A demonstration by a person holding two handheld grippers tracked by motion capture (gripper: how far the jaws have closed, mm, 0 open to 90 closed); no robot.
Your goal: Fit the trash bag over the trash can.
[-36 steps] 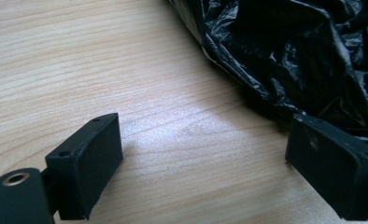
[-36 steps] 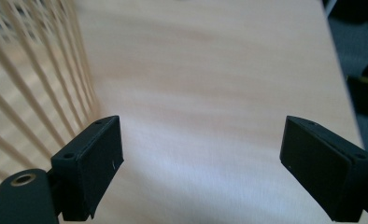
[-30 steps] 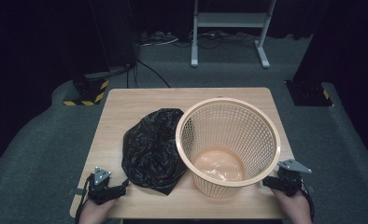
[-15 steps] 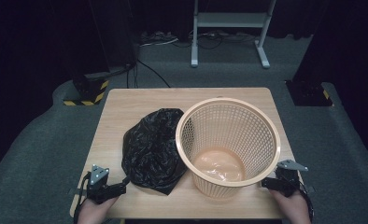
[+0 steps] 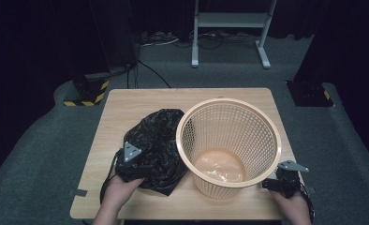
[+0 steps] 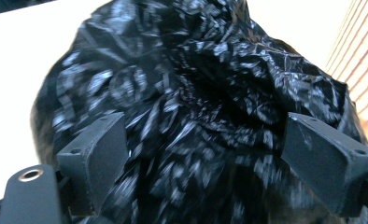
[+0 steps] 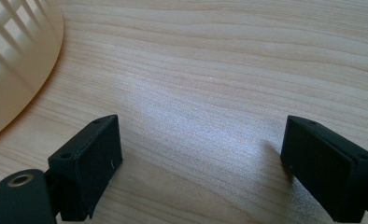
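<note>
We've got a glossy black crinkled bag [image 5: 157,143], a pale peach lattice-patterned basket [image 5: 229,140] and a light wood-grain table [image 5: 140,101]. Both our hand-held grippers have matte black jaws, and there's yellow-black hazard striping [image 5: 86,96] beyond.

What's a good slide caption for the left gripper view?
Open left gripper closing in on the crumpled black trash bag, with the basket at the frame's right edge.

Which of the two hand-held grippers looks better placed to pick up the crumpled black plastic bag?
Left. The left gripper is right over the crumpled black plastic bag, jaws open with bag folds between them. The right gripper sits beyond the beige mesh plastic basket, open over the bare wooden table.
</note>
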